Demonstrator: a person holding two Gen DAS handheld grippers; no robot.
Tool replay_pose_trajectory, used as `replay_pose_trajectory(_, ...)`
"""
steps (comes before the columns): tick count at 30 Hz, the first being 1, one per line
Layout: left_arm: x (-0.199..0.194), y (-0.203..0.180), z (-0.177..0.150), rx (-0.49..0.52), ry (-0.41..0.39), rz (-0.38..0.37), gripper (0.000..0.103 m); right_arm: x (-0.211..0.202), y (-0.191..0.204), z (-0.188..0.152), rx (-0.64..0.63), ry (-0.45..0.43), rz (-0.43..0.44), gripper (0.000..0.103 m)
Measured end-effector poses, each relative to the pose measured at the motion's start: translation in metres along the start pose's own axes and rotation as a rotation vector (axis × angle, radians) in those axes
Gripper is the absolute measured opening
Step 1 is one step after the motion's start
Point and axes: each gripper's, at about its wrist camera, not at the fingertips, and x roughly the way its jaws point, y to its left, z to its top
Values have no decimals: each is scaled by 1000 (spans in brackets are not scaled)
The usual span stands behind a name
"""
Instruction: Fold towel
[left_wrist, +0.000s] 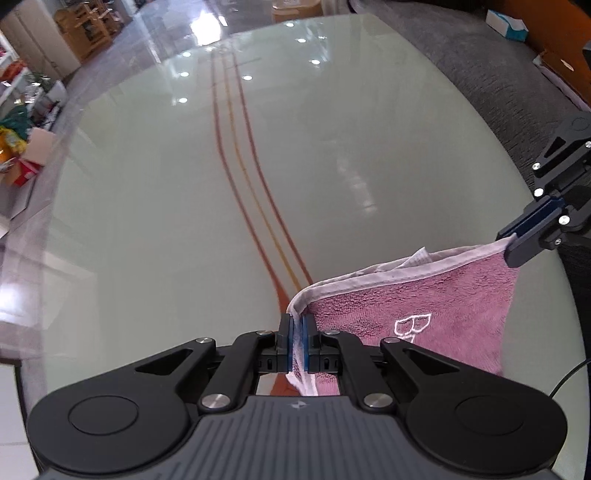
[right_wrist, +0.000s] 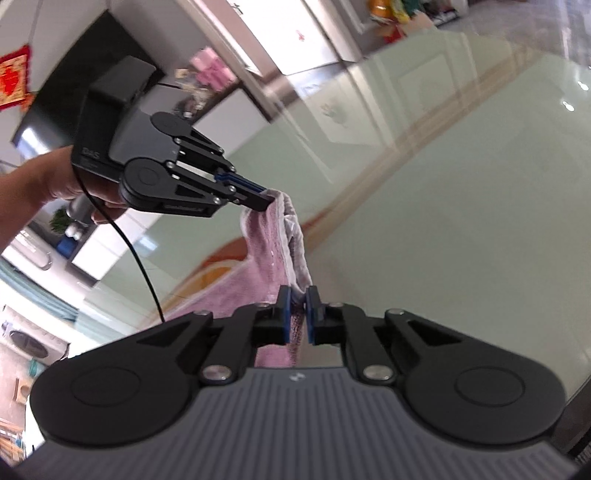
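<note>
A pink towel (left_wrist: 424, 299) with a pale hem and white embroidery hangs stretched between my two grippers above a pale green glass table (left_wrist: 166, 221). My left gripper (left_wrist: 297, 332) is shut on one top corner. My right gripper (left_wrist: 513, 247) shows at the right edge of the left wrist view, shut on the other corner. In the right wrist view my right gripper (right_wrist: 298, 306) is shut on the towel (right_wrist: 266, 258), and the left gripper (right_wrist: 267, 201) pinches the far corner, held by a hand. The towel's lower part is hidden behind the grippers.
The glass table has red and orange curved stripes (left_wrist: 255, 192) down its middle. A grey sofa (left_wrist: 480, 81) with a tissue box (left_wrist: 506, 24) lies beyond the table on the right. Boxes and clutter (left_wrist: 22, 155) sit on the floor at the left.
</note>
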Motion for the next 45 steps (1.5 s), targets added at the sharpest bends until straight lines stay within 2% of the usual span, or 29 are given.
replay_pose_trajectory(8,-81,-16,-72,-79,-19,115,2,-23,62,-12,-99,-26,77,6)
replay_pose_trajectory(17,-123,-42,-130,-167,-48,226,2,-35,119,-40,-191,-15,117,3)
replay_pose_trajectory(21,-126,-51,-139,-193,-67,238,2,-29,121,-49,-186,-3,89,3)
replay_pose_trajectory(26,-127,-65,-154,-186,-91,220,2,-18,116,-57,-182,40,68,3)
replay_pose_trajectory(31,-114,-65,-154,-191,-93,203,2,-12,111,-66,-189,83,71,3)
replay_pose_trajectory(36,-105,-73,-168,-206,-60,203,3,-1,102,-74,-178,133,84,4)
replay_pose_trajectory(38,-96,-77,-175,-215,-37,210,5,6,91,-75,-109,154,100,7)
replay_pose_trajectory(39,-92,-79,-178,-220,-29,215,9,9,83,-74,-64,163,110,8)
replay_pose_trajectory(40,-88,-81,-181,-226,-22,221,16,13,71,-70,-5,169,121,13)
replay_pose_trajectory(41,-85,-82,-184,-233,-16,231,18,17,58,-65,54,172,130,22)
replay_pose_trajectory(43,-77,-86,-190,-254,-9,246,34,23,39,-54,149,175,145,33)
replay_pose_trajectory(45,-73,-87,-195,-275,-14,256,42,32,17,-40,237,178,159,33)
